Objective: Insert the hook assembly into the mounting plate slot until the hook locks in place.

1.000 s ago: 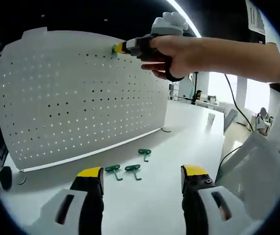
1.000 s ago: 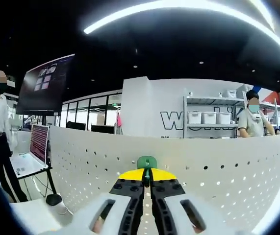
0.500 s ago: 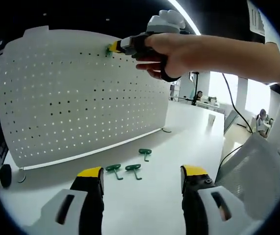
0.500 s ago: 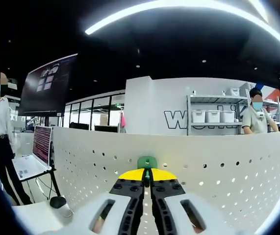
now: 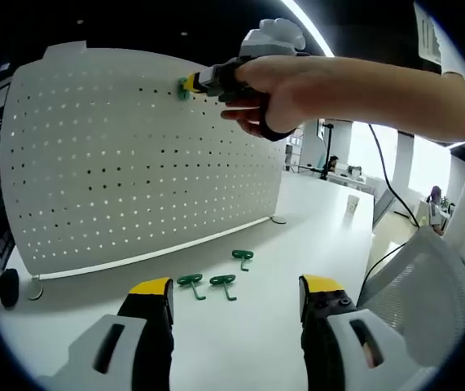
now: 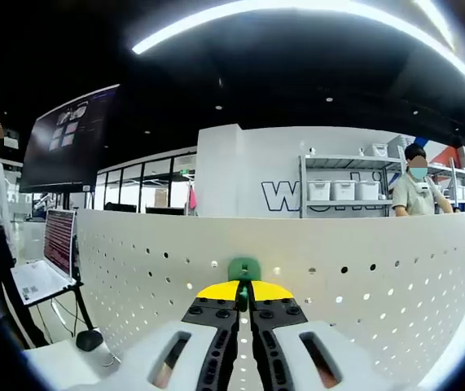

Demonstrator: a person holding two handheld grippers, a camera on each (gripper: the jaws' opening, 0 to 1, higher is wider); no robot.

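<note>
Right tool (image 6: 244,287): jaws closed together on a green hook (image 6: 243,269), gripped just behind its head — the yellow tips meet around it.
Held hook: its head lies against the white pegboard (image 6: 362,285), in the top rows of holes near the board's upper edge; whether it has seated in a hole cannot be told.
Same grip from the left gripper view: the right tool (image 5: 192,82) reaches in from the right, held in a person's hand (image 5: 277,94), with the green hook (image 5: 182,87) pressed to the pegboard (image 5: 94,163) high up near its top edge.
Left tool (image 5: 236,295): jaws wide apart, nothing between them — it hangs low above the white counter (image 5: 256,342), well apart from the board.
Spare hooks: three green hooks lie flat on the counter in front of the board's lower edge, two close together (image 5: 189,283) (image 5: 223,282) and a third (image 5: 243,256) slightly nearer the board.
Pegboard: stands upright on the counter, white.
Behind the board: shelving with white bins (image 6: 338,191), a large dark screen (image 6: 69,138), a laptop (image 6: 49,257).
</note>
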